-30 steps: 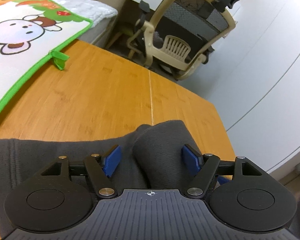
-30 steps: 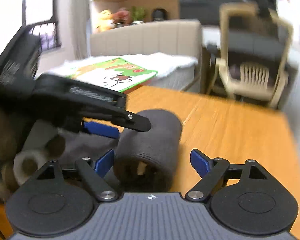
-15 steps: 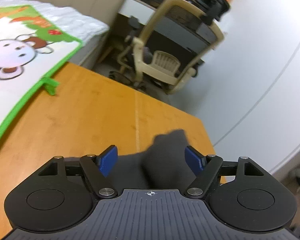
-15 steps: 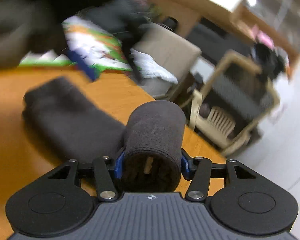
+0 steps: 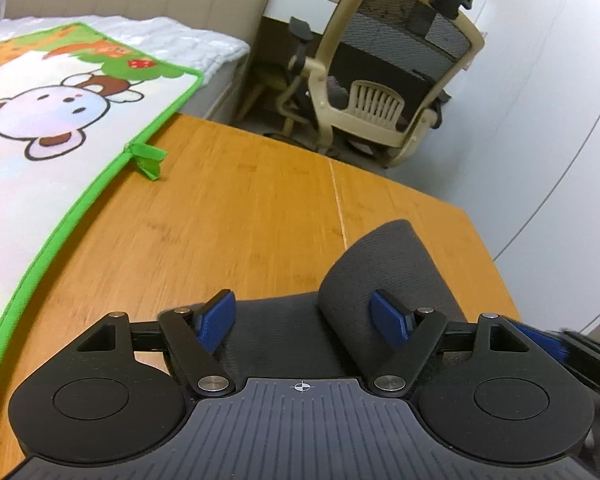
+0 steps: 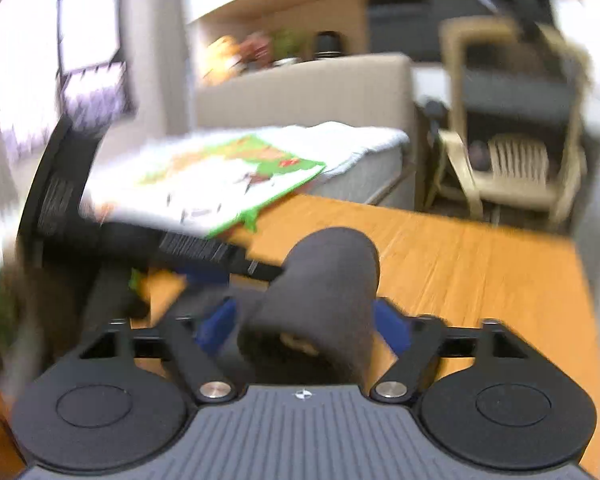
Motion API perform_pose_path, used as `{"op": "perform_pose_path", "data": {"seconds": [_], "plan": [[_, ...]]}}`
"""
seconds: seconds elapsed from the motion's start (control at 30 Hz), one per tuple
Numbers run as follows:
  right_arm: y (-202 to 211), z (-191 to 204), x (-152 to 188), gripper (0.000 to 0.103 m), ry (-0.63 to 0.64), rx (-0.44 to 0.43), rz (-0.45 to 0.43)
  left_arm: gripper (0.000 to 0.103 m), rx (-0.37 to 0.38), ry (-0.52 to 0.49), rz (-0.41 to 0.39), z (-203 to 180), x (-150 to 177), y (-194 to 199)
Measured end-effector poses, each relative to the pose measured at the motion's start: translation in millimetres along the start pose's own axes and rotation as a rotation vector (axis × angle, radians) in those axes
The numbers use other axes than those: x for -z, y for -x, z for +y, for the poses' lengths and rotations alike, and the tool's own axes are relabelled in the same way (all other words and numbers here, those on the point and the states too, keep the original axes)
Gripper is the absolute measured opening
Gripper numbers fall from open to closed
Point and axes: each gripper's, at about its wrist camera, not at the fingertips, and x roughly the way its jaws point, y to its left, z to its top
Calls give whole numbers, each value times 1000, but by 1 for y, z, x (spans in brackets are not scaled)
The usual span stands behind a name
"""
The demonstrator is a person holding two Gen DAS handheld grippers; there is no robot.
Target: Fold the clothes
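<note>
Your right gripper [image 6: 306, 326] has its blue fingers [image 6: 216, 324] pressed against both sides of the rolled end of the dark grey garment [image 6: 324, 292], so that roll is pinched; your left gripper [image 5: 306, 322] has its fingers [image 5: 216, 320] spread wide, touching nothing firmly that I can see. The garment [image 5: 384, 276] lies on the near right part of the wooden table [image 5: 240, 216], flat under the left gripper, with the roll rising at its right.

Watch the roll. The grip looks to be on its outer wall only, so a quick swing could let the layers slide and the tube unwind; the heavy blur in the right view suggests you are moving fast. The left gripper's own right finger [image 5: 388, 320] sits against the roll, and the two grippers are just beside each other, so a careless close could catch the wrong layer or knock the tools together.

The table's right edge is near the roll, with bare floor beyond; cloth pushed rightward could hang off and drag the rest. Far and to the left you have open wood up to the cartoon mat [image 5: 60, 128] with its green border. An office chair [image 5: 384, 68] stands beyond the far edge, well apart from your work.
</note>
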Motion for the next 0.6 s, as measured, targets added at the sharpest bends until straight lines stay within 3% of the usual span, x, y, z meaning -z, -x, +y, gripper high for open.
{"op": "perform_pose_path", "data": {"seconds": [0.1, 0.2, 0.33, 0.47, 0.6], "plan": [[-21, -10, 6, 49, -51, 9, 49, 75, -4, 11, -2, 1, 0, 4], [-27, 2, 8, 51, 33, 32, 65, 75, 43, 51, -36, 3, -5, 16], [-21, 6, 6, 54, 67, 45, 58, 76, 46, -14, -42, -11, -5, 16], [-10, -3, 6, 83, 16, 54, 43, 78, 18, -34, -30, -13, 1, 8], [-7, -14, 9, 83, -66, 44, 50, 78, 23, -36, -30, -11, 1, 10]]}}
